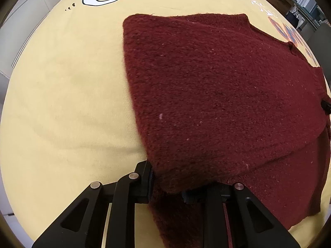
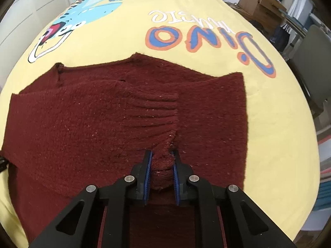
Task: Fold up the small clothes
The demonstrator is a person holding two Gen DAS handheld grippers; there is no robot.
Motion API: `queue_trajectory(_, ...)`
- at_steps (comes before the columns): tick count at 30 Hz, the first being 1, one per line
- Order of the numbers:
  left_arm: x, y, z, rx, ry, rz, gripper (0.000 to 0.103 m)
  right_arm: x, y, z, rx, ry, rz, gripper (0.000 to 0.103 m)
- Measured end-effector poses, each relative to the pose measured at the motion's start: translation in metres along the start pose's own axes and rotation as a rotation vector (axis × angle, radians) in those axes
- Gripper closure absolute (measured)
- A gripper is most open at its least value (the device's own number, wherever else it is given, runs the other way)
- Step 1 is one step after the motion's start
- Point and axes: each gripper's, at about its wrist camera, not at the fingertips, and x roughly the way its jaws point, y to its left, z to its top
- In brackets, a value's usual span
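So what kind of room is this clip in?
Probably a storage or work room, not a bedroom: a yellow cartoon-print cloth covers the surface under the dark red knitted sweater, with brown cardboard boxes and a grey chair behind.

Sweater (image 2: 86, 119): dark red knit, partly folded, lying flat on the yellow sheet (image 2: 269, 124) just below the printed "DINO" lettering (image 2: 206, 41). Ribbed cuff bunched at its near edge; one corner raised off the sheet.
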Motion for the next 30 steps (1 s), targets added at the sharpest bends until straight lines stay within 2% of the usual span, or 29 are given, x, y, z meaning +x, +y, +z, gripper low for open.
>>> queue_trajectory(4,0.004,-0.001,0.002,-0.001,0.001,0.005,0.086,-0.007,-0.005,-0.009,0.022,-0.015,-0.006,0.09)
queue_trajectory(13,0.005,0.001,0.001,-0.017,-0.022,-0.014,0.085,0.02,-0.008,-0.016,0.055,0.033,-0.008,0.09)
queue_trajectory(16,0.005,0.005,-0.009,-0.018,-0.032,-0.013,0.085,0.022,-0.012,-0.014,0.073,0.049,0.018,0.088)
queue_trajectory(18,0.002,0.006,-0.009,-0.034,-0.033,-0.017,0.084,0.02,-0.014,-0.013,0.082,0.048,0.037,0.079)
queue_trajectory(19,0.0,0.007,-0.01,-0.043,-0.03,-0.013,0.08,0.02,-0.016,-0.014,0.087,0.046,0.041,0.076)
queue_trajectory(20,-0.002,0.007,-0.011,-0.05,-0.027,-0.004,0.07,0.018,-0.019,-0.014,0.095,0.041,0.044,0.065)
queue_trajectory(21,-0.006,0.009,-0.012,-0.055,-0.022,0.022,0.061,0.016,-0.021,-0.014,0.097,0.04,0.043,0.047)
queue_trajectory(22,-0.009,0.008,-0.013,-0.052,-0.02,0.038,0.041,0.013,-0.024,-0.014,0.099,0.038,0.04,0.038)
queue_trajectory(23,-0.015,0.009,-0.014,-0.046,-0.025,0.052,0.026,0.009,-0.028,-0.015,0.103,0.032,0.043,0.03)
queue_trajectory(25,-0.027,0.008,-0.019,-0.031,-0.031,0.056,0.021,-0.002,-0.035,-0.016,0.116,0.005,0.058,0.03)
queue_trajectory(27,-0.039,0.006,-0.022,-0.003,-0.04,0.083,0.012,-0.016,-0.04,-0.015,0.121,-0.026,0.055,0.023)
queue_trajectory(28,-0.048,0.004,-0.024,0.018,-0.057,0.104,0.005,-0.024,-0.042,-0.013,0.118,-0.043,0.054,0.023)
queue_trajectory(30,-0.067,-0.006,-0.025,0.06,-0.107,0.122,0.002,-0.038,-0.041,-0.012,0.109,-0.072,0.06,0.022)
